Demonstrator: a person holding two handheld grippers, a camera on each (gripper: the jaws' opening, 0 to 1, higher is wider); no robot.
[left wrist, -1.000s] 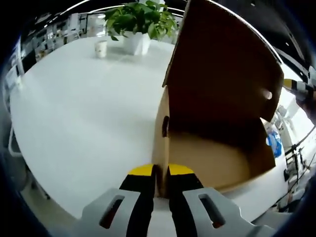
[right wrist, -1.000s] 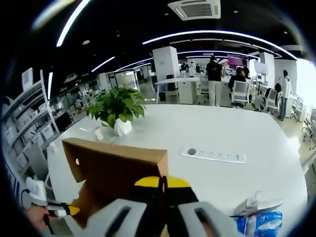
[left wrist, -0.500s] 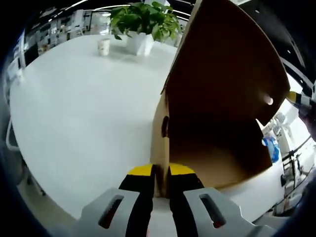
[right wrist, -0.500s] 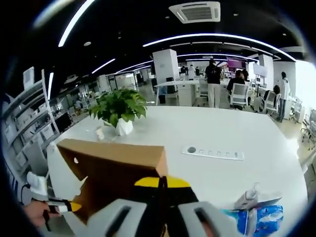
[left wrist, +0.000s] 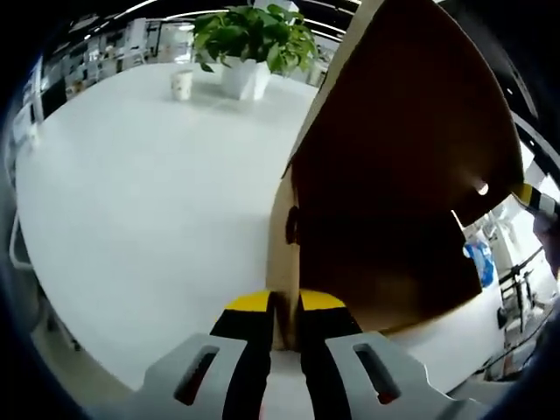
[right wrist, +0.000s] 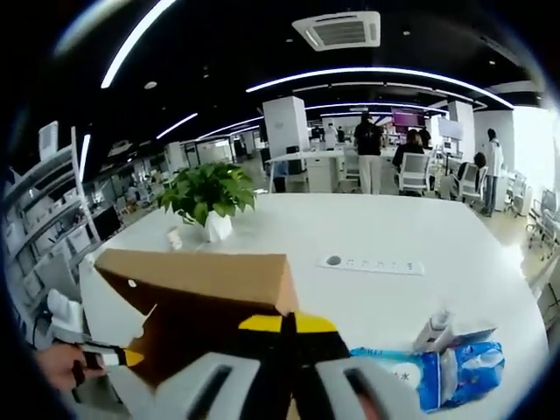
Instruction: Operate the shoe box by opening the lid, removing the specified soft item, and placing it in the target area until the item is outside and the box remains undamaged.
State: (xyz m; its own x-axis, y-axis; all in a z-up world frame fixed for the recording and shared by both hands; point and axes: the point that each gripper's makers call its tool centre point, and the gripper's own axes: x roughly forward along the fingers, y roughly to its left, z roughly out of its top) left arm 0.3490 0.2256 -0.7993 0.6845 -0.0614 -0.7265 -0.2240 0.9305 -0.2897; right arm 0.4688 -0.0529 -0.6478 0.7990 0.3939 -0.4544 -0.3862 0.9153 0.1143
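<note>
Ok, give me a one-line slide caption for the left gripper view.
Left tongs shut on the cardboard shoe box wall, lid raised, potted plant beyond on the white table.

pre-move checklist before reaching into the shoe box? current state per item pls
1. Lid raised: ok, it stands open above the shoe box.
2. Left tool pinning the box's front wall: ok, jaws closed on the cardboard edge.
3. Right tool gripping the lid edge: ok, jaws together on it.
4. Soft item inside the box: cannot tell, the interior is in shadow.
5. Cardboard undamaged: ok, no tears visible.
6. Table around the box: ok; the blue packet lies apart from the box, potted plant and paper cup far off.
</note>
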